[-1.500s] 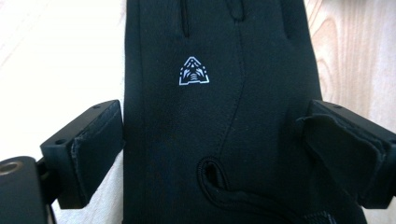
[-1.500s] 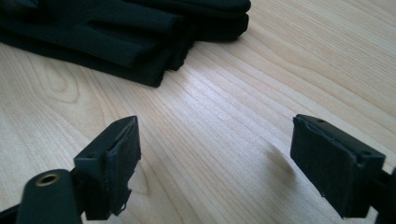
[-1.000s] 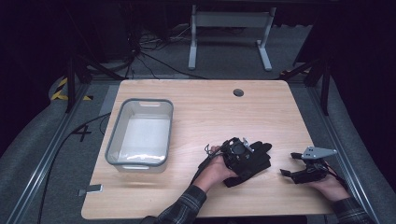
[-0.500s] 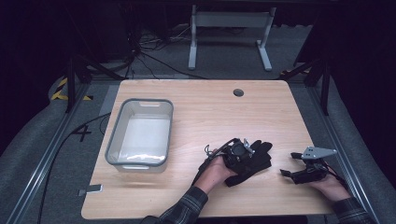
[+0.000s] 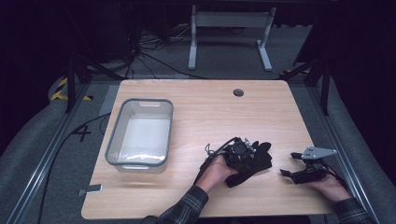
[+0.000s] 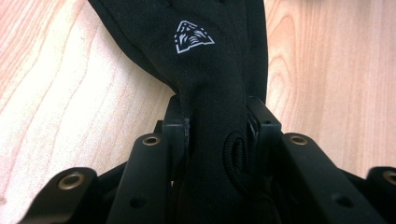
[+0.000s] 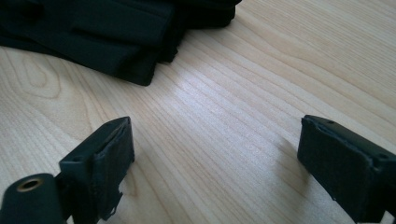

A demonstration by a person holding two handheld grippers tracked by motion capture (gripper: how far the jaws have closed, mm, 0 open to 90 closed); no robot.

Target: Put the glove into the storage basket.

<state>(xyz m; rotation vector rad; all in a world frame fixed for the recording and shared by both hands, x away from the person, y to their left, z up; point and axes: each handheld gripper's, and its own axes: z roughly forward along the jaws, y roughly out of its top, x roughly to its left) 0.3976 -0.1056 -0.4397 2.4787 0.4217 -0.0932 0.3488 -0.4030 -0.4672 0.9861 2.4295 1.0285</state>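
Black glove [image 5: 252,161] lies flat on the wooden table [image 5: 210,107], roughly 5 o'clock from table centre, well apart from the clear plastic bin [image 5: 140,133] at 9 o'clock. Long axis runs cuff at 7 o'clock to fingertips at 1 o'clock in the high view. In the left gripper view the glove [image 6: 205,70] has a white triangular logo [image 6: 194,37] facing up, so it's back side up.

Left gripper [image 5: 239,154] sits on the cuff end. Jaws are closed down on a bunched fold of cuff fabric, pinched tight between the pads [image 6: 175,123]. Glove body extends straight ahead from the jaws, toward 12 o'clock in that view.

Right gripper [image 5: 306,172] rests low on the table at 3 o'clock from the glove, near but not touching. Jaws wide apart, holding nothing; bare wood between the pads [image 7: 114,154]. From its camera the glove [image 7: 116,32] lies at 11 o'clock.

Judgement: left hand is the nearer one and already has the hold. Any lift toward the bin goes along 10 o'clock, and the finger end will trail since only the cuff is gripped.
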